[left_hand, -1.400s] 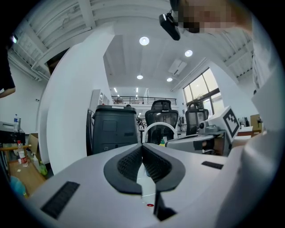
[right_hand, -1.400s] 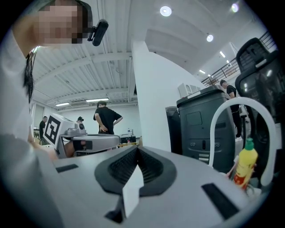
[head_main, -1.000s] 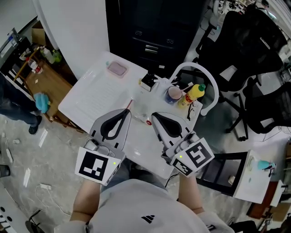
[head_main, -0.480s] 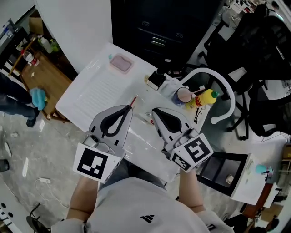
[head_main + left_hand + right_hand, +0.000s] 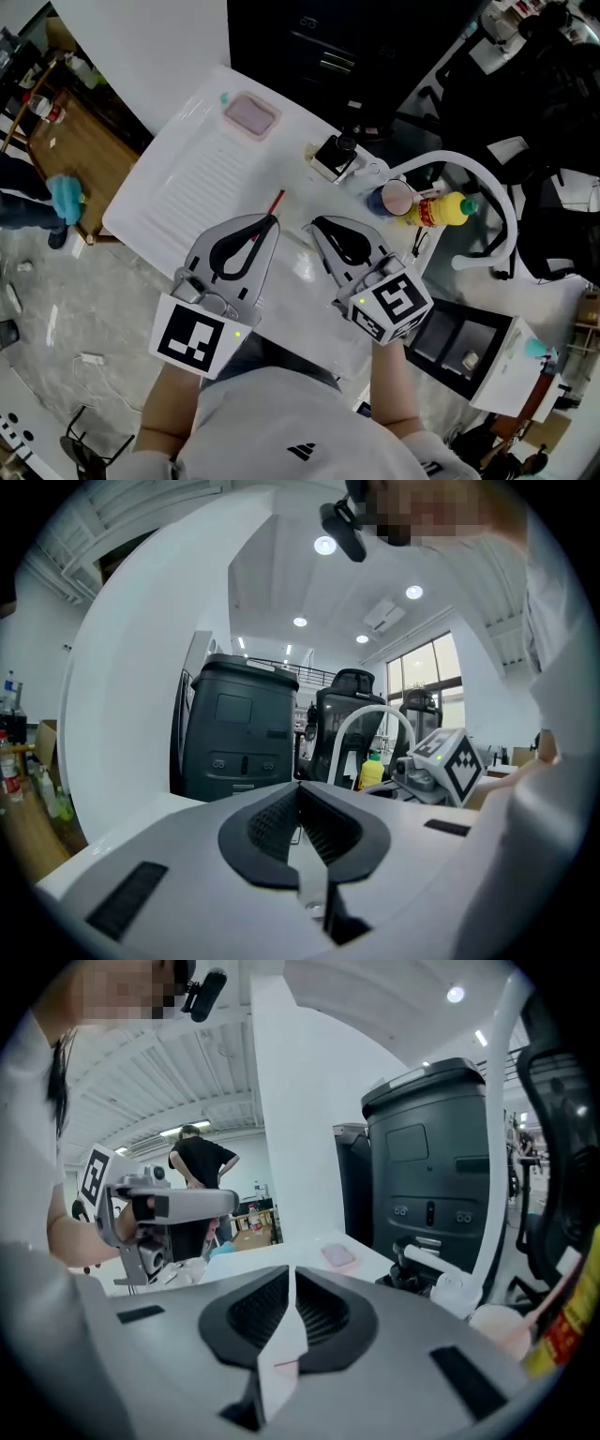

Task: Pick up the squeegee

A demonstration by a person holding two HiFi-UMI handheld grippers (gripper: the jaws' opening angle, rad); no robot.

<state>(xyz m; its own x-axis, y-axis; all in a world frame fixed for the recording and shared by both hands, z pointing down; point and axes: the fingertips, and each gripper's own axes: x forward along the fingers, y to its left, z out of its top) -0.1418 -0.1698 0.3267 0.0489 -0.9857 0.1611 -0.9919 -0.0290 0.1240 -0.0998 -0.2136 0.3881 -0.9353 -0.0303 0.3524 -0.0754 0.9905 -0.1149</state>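
I take the squeegee to be the thin red-handled thing (image 5: 277, 201) lying on the white table (image 5: 178, 202), just ahead of my left gripper (image 5: 267, 226) and untouched. Nothing is lifted yet, so reaching and grasping are left. The left gripper and right gripper (image 5: 317, 226) both have jaws together, holding nothing.
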